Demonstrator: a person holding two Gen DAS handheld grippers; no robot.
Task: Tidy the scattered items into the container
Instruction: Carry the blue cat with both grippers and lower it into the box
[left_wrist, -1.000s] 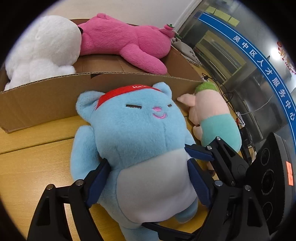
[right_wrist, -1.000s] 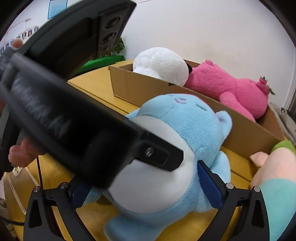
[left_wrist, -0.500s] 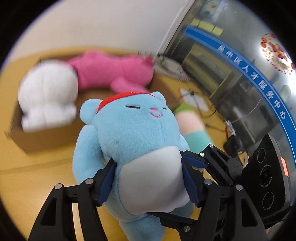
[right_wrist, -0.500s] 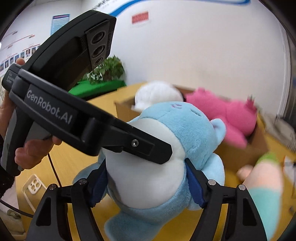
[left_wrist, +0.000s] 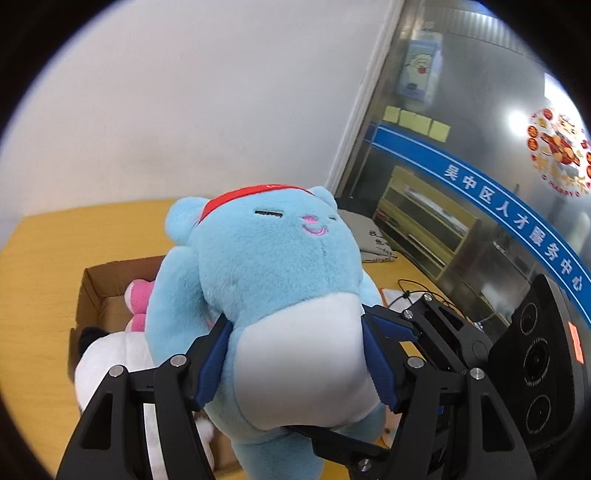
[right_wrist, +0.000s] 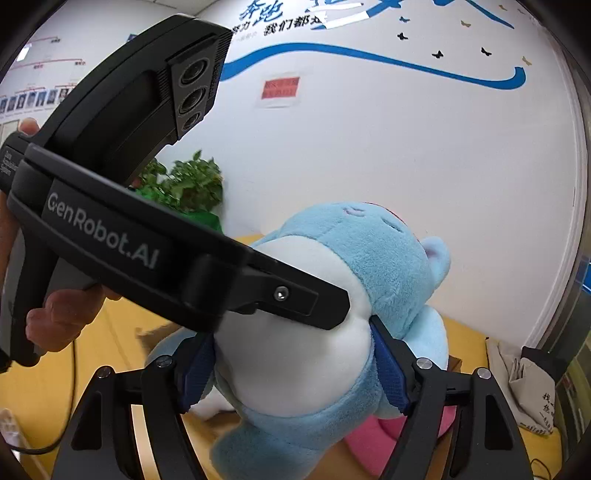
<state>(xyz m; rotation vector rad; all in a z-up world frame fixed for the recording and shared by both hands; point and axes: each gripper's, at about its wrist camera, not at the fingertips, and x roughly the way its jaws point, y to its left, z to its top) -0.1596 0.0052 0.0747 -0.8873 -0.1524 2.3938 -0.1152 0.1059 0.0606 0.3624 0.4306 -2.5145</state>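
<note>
- Because the toy is bulky and soft, both tongs share it: the left tongs (left_wrist: 295, 363) pinch the white belly of the light-blue plush bear with the red headband (left_wrist: 273, 266) from its two sides, blue pads sunk into the pile.
- The right tongs (right_wrist: 291, 369) are closed on the same bear (right_wrist: 369, 266) lower on the body, their pads pressing the belly and the blue flank, while the left tool crosses the near left of that view.
- The bear is off the yellow wooden surface (left_wrist: 44, 258), held in the air above and just right of the open brown cardboard box (left_wrist: 92, 284).
- Its long axis runs from the near, low end at the feet up and away to the head, which points to the far side and somewhat upward; the face and belly are turned toward the left camera.
- In the box lie a white fluffy plush toy (left_wrist: 107, 362) at the near end and a pink plush toy (left_wrist: 138, 301) farther in, mostly hidden behind the bear.
- As I judge it, the bear is carried high so as to clear the box wall; lowering it toward the free far part of the box looks like the coming step.
- A two-sided squeeze may let so round a belly slip if either pair loosens early.
</note>
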